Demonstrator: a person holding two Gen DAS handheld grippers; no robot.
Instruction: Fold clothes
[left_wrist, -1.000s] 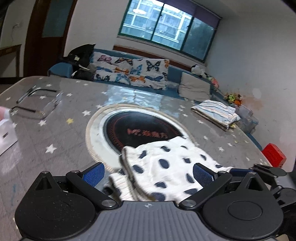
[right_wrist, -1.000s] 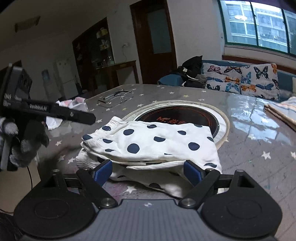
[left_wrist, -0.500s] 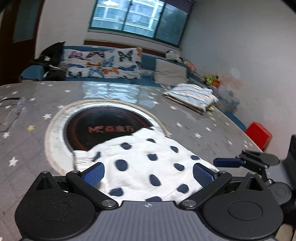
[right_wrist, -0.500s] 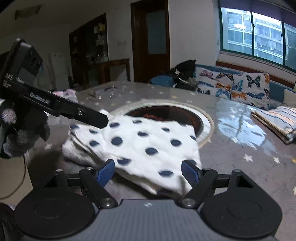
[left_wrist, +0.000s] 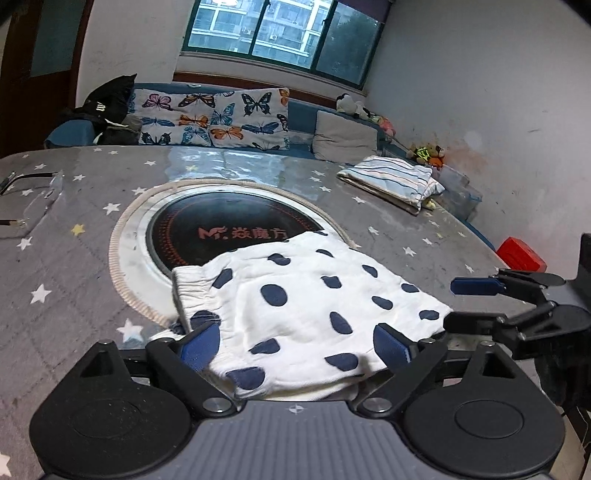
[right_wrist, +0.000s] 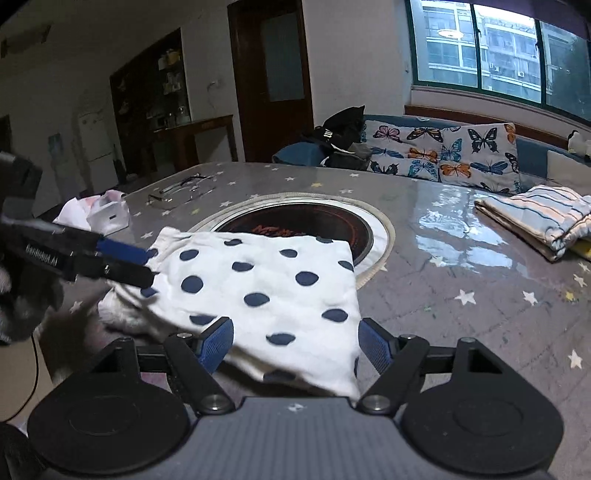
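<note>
A white garment with dark blue dots (left_wrist: 306, 306) lies folded flat on the grey star-patterned table (left_wrist: 74, 277), partly over the round black hob inset (left_wrist: 221, 229). My left gripper (left_wrist: 295, 343) straddles its near edge, jaws wide and closing, with the cloth between the blue pads. My right gripper (right_wrist: 295, 345) straddles another edge of the same garment (right_wrist: 258, 280), its jaws also closing with cloth between them. Each gripper shows in the other's view: the right gripper (left_wrist: 469, 302) at the cloth's right corner, the left gripper (right_wrist: 129, 264) at its left corner.
A folded striped pile (left_wrist: 395, 177) lies at the table's far right. Eyeglasses (right_wrist: 181, 188) and a white bag (right_wrist: 99, 214) sit at the far left. A red box (left_wrist: 521, 254) stands beyond the right edge. A sofa with butterfly cushions (left_wrist: 210, 118) runs behind.
The rumpled, bunched garment now lies as one flat dotted layer. Both grippers have shifted along its edges, and their jaws have narrowed a little.
</note>
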